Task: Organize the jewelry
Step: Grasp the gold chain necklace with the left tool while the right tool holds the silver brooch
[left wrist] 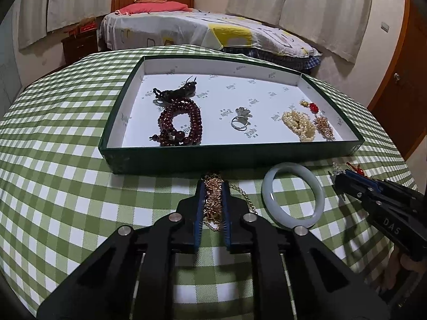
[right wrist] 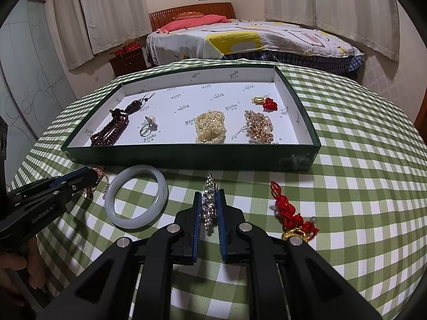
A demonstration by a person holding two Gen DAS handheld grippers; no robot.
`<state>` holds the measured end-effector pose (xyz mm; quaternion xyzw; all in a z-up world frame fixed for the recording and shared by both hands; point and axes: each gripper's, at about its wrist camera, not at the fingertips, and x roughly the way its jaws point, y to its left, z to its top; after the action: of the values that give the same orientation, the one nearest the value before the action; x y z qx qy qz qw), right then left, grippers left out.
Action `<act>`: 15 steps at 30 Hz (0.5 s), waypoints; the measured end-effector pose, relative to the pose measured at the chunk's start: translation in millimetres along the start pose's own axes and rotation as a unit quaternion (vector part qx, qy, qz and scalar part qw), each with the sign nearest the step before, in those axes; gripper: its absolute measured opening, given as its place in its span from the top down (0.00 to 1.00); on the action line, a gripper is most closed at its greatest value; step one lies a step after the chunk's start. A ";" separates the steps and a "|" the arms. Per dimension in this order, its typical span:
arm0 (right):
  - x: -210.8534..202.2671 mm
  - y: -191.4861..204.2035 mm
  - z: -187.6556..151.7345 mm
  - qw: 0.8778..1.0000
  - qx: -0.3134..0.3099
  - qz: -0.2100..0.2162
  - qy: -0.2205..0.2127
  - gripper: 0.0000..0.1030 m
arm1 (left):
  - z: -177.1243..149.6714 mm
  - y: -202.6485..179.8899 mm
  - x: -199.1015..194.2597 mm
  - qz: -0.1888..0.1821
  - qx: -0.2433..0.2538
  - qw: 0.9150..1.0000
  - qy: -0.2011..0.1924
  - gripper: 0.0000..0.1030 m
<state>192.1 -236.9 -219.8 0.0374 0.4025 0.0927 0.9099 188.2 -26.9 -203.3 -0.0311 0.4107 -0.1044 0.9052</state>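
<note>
Two grippers work below the green tray (left wrist: pixel 234 157) on the checked worktop (left wrist: pixel 66 186). Left gripper (left wrist: pixel 213 186) has its jaws clenched on a gold chain (left wrist: pixel 212 200) lying just before the tray's near wall. Beside it lies a pale jade bangle (left wrist: pixel 293 196). Right gripper (right wrist: pixel 210 196) grasps a rhinestone piece (right wrist: pixel 209 205); a red knotted charm (right wrist: pixel 287 209) lies right.

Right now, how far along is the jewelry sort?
Done: dark red beads, silver ring, pearl strand and gold cluster lie in the green tray. In hand: left gripper shut on the gold chain, right gripper on the crystal piece. Left on the cloth: jade bangle, red-cord charm.
</note>
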 end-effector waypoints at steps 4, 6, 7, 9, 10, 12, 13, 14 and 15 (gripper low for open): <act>-0.2 0.1 0.0 1.000 0.000 0.000 0.000 0.88 | -1.0 -4.7 -1.3 0.004 0.011 1.000 -0.001 0.68; -0.7 -0.2 0.5 1.000 0.001 0.000 0.000 0.88 | -1.7 -7.8 -0.7 0.011 0.023 1.000 -0.002 0.68; -0.7 -0.3 0.2 1.000 0.000 0.000 0.000 0.88 | -1.6 -8.1 -0.3 0.013 0.025 1.000 -0.002 0.73; -0.9 -0.4 0.9 1.000 0.002 0.001 0.000 0.88 | -1.5 -5.3 0.0 0.012 0.022 1.000 -0.003 0.83; -1.0 -0.3 1.0 1.000 0.002 0.001 0.000 0.88 | -1.2 -4.1 0.1 0.009 0.019 1.000 -0.003 0.86; -0.6 0.3 1.4 1.000 0.002 0.002 0.000 0.88 | -1.5 -2.0 -1.0 0.004 0.016 1.000 -0.005 0.87; -0.8 -0.4 1.0 1.000 0.002 0.002 0.000 0.88 | -2.2 -2.4 -1.9 0.005 0.018 1.000 -0.006 0.88; -0.8 0.1 1.5 1.000 0.002 0.001 0.000 0.88 | -2.8 -3.0 -2.8 0.006 0.020 1.000 -0.007 0.89; -0.9 -0.4 1.0 1.000 0.002 0.002 -0.001 0.88 | -3.3 -4.3 -3.5 0.007 0.026 1.000 -0.009 0.89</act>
<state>192.3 -237.5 -218.5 0.0399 0.4021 0.0933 0.9100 182.8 -30.3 -202.3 -0.0058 0.4003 -0.1088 0.9099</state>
